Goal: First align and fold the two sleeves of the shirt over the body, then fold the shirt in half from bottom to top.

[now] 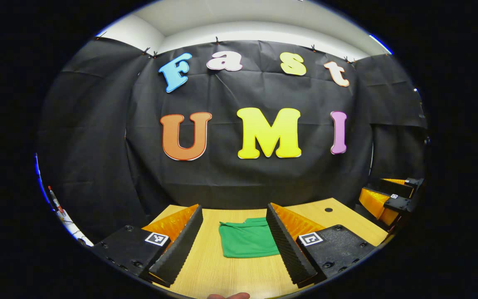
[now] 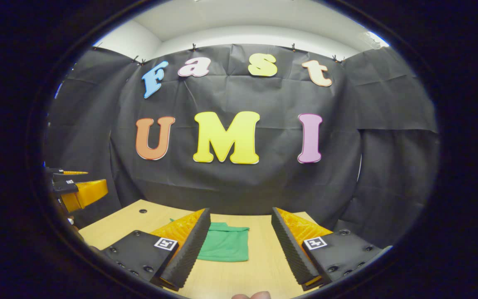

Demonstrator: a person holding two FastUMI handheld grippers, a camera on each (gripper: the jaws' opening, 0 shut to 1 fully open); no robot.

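The left tool [image 1: 235, 243] is held level, pointing forward, its two fingers spread wide apart with nothing between them. The right tool [image 2: 239, 245] is held the same way, fingers wide apart and gripping nothing. A fingertip [image 1: 228, 295] of the person's hand shows at the bottom edge of the left gripper view, and fingertips [image 2: 252, 295] show likewise in the right gripper view.
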